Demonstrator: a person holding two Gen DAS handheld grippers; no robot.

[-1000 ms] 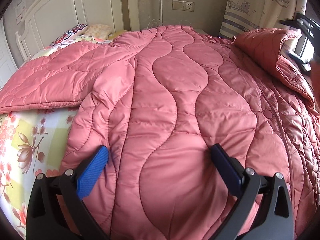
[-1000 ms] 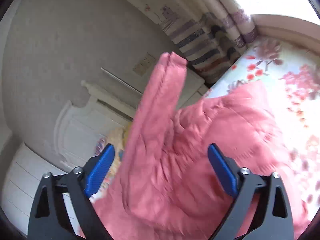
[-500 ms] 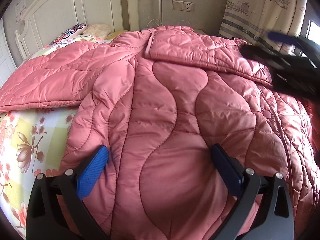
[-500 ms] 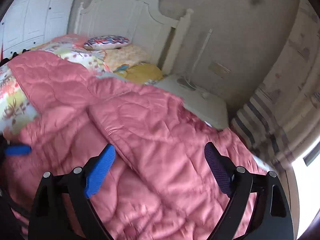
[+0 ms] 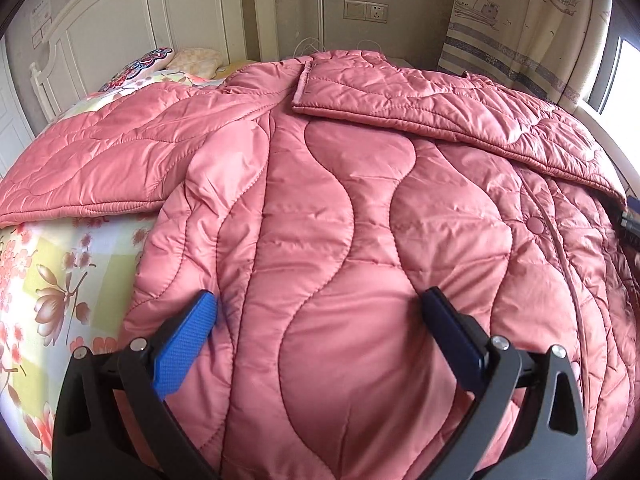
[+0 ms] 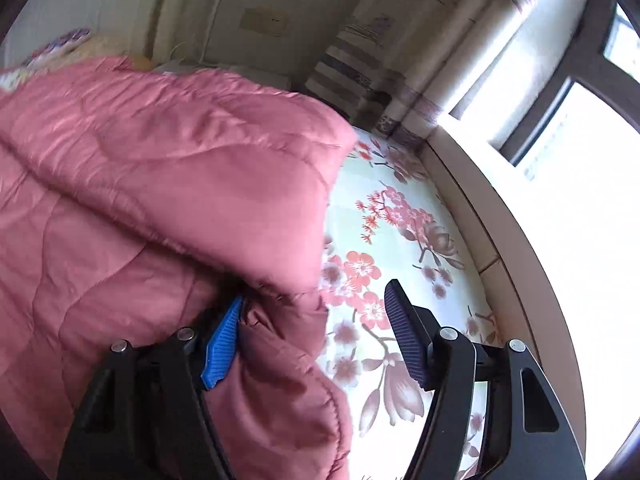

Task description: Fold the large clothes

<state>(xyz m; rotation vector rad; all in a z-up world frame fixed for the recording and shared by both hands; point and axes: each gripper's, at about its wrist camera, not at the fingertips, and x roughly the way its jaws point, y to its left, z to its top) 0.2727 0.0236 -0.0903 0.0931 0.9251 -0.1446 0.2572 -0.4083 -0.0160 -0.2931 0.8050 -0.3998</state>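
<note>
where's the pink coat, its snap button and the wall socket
pink coat [image 5: 332, 240]: left wrist view, middle of the quilted body
snap button [image 5: 535, 224]: left wrist view, round stud by the front edge
wall socket [image 5: 366, 10]: left wrist view, plate centre

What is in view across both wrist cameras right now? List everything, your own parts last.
quilted coat: one, pink, spread across the bed, its right sleeve folded over the body
bedsheet: one, pale with pink flowers, under the coat
pillows: two, one patterned and one yellowish, by the headboard
headboard: one, white, far left
wall socket: one, beige, on the far wall
curtain: one, cream with boat print, right of the socket
window: one, bright, beside the bed
left gripper: black with blue pads, open, over the coat's lower body
right gripper: black with blue pads, jaws just been closing, coat edge between them but not pinched
</note>
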